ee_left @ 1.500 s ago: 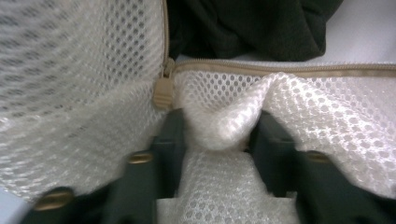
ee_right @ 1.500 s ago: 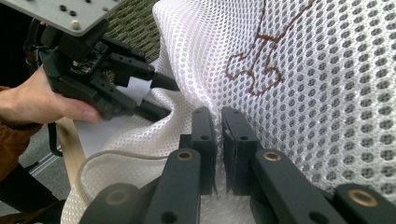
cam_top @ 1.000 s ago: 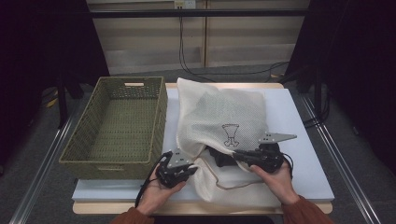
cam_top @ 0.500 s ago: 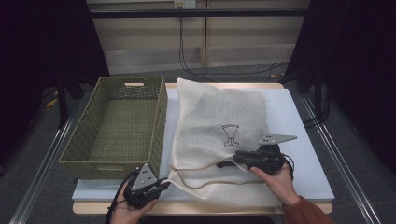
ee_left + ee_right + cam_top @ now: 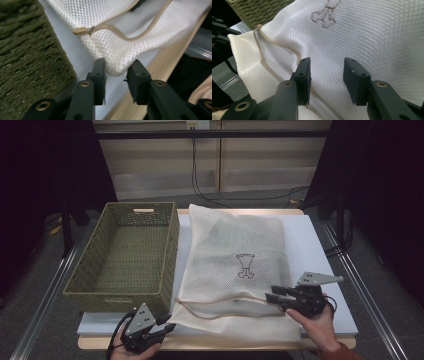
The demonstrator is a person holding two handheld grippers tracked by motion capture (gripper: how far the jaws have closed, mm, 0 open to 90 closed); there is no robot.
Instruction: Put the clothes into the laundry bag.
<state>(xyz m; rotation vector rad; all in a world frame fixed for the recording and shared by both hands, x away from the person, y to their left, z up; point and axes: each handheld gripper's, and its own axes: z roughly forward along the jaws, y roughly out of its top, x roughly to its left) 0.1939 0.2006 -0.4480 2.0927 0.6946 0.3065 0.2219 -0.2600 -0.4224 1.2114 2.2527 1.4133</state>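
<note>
The mesh bag (image 5: 235, 270) lies flat on the white table (image 5: 320, 250), just right of the basket (image 5: 125, 255), its near edge reaching almost to the table's front; a small dark emblem (image 5: 245, 265) is printed near its middle; a beige zip (image 5: 225, 301) runs across its near end, with the pull (image 5: 80, 30) at the corner next to the basket, and something pale shows through the mesh in the upper half.

The left hand-held gripper (image 5: 167, 326) sits at the table's front edge by the bag's near left corner; in the left gripper view that corner (image 5: 116, 67) bulges between the two jaws, which have just been opening; they stand parted, and the corner brushes their inner faces without being pinched.

The right hand-held gripper (image 5: 272, 293) rests on the bag's near right part, pointing left along the zip; its jaws too have just been opening and stand well spread over the mesh in the right gripper view, with nothing clamped between them.

The basket, woven and olive green, stands on the table's left side, touching or nearly touching the bag's left edge; beyond the table run cables (image 5: 200, 175) and a pale wall.
</note>
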